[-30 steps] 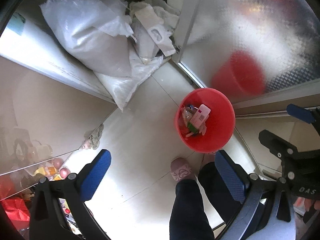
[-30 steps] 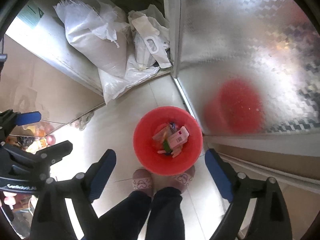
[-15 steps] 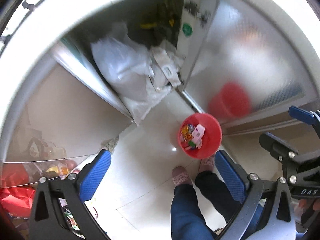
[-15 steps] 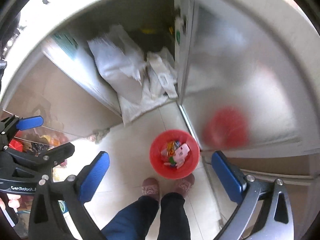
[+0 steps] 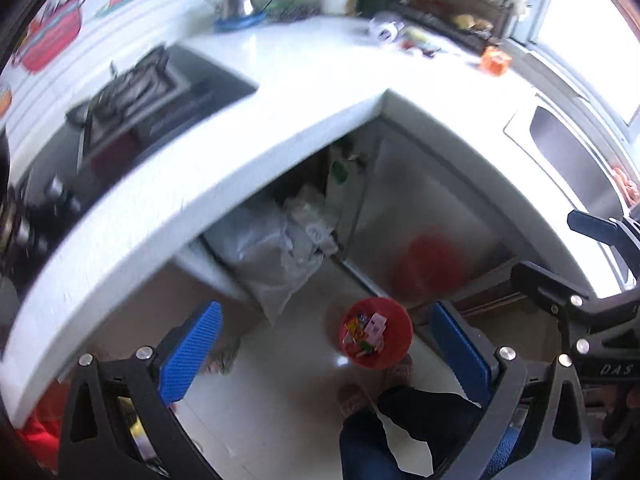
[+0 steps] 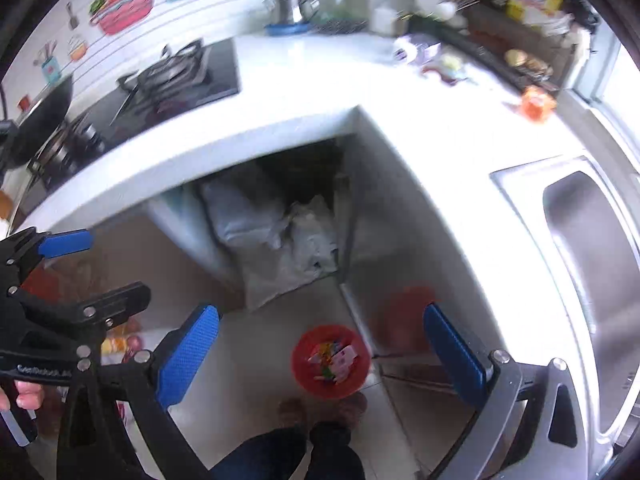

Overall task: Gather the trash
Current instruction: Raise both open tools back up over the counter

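Observation:
A red bin (image 5: pixel 376 338) (image 6: pixel 331 365) stands on the pale floor far below, with several coloured wrappers and a pink-and-white packet inside. My left gripper (image 5: pixel 326 350) hangs open high above it, its blue pads wide apart with nothing between them. My right gripper (image 6: pixel 320 354) is open too, jaws at full width and empty, also high over the bin. On the white counter (image 5: pixel 320 84) (image 6: pixel 320 80) lie small scraps, an orange packet (image 5: pixel 496 61) (image 6: pixel 537 105) and a white cup (image 5: pixel 384 31) (image 6: pixel 406 51). Each gripper shows at the edge of the other's view.
A person's dark trouser legs (image 5: pixel 400 432) and slippers stand just before the bin. White sacks (image 6: pixel 276 252) fill the open cabinet under the L-shaped counter. A gas hob (image 6: pixel 172 76) is at left, a steel sink (image 6: pixel 592 248) at right, a cluttered rack (image 5: pixel 452 12) at the back.
Both grippers have risen from close above the bin to above counter height; the bin shrank in view and the counter, hob and sink came into sight. Both stayed open and empty.

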A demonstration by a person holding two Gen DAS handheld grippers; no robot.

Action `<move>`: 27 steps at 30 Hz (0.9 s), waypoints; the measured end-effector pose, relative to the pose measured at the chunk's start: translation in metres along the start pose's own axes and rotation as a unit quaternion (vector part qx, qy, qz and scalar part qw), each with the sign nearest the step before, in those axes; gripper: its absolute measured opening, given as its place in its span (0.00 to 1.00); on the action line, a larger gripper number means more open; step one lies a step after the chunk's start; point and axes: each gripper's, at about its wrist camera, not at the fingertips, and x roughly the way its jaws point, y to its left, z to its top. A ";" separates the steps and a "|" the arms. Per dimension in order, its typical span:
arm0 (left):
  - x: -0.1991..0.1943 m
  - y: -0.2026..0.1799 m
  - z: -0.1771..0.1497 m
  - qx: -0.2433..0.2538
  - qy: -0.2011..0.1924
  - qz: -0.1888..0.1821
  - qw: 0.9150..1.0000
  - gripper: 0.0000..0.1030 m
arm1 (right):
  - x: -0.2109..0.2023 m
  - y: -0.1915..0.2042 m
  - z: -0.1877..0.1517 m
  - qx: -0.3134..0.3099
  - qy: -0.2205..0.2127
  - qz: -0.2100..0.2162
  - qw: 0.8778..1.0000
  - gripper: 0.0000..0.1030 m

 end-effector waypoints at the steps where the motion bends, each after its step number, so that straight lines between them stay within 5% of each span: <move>1: -0.005 -0.004 0.006 0.007 -0.006 0.000 1.000 1.00 | -0.003 -0.003 0.003 0.007 -0.002 0.001 1.000 0.99; 16: -0.058 -0.040 0.077 0.066 -0.062 -0.031 0.995 1.00 | -0.064 -0.039 0.034 0.049 -0.072 -0.034 0.996 0.99; 27: -0.051 -0.068 0.140 0.095 -0.072 -0.030 0.992 1.00 | -0.064 -0.076 0.078 0.063 -0.095 -0.045 0.993 0.99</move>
